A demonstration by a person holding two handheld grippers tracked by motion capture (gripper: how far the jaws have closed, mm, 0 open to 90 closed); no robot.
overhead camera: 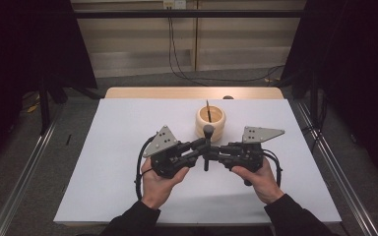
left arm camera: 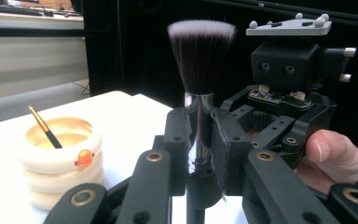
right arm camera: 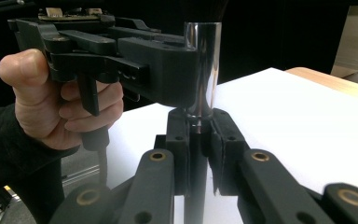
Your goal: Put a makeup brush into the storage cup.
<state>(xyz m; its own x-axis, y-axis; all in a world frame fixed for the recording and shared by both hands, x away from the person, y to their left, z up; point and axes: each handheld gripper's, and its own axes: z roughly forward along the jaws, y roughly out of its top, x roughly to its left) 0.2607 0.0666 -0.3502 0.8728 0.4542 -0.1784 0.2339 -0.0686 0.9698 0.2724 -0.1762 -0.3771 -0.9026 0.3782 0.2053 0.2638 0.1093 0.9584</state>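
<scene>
We held the makeup brush (left arm camera: 199, 93) upright above the table (overhead camera: 118, 162), both grippers meeting at it: left gripper (left arm camera: 199, 154) pinching the chrome ferrule, right gripper (right arm camera: 198, 149) clamped just below on the handle. Forearms converged, wrists level. Judged a mid-handover; next, one gripper releases, the other carries it to the wooden holder (overhead camera: 210, 123) just beyond.

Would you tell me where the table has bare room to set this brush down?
Bare patches: the table left of the left gripper, right of the right gripper, and the near strip. Crowded: the middle, where both grippers hold the brush before the holder.
</scene>
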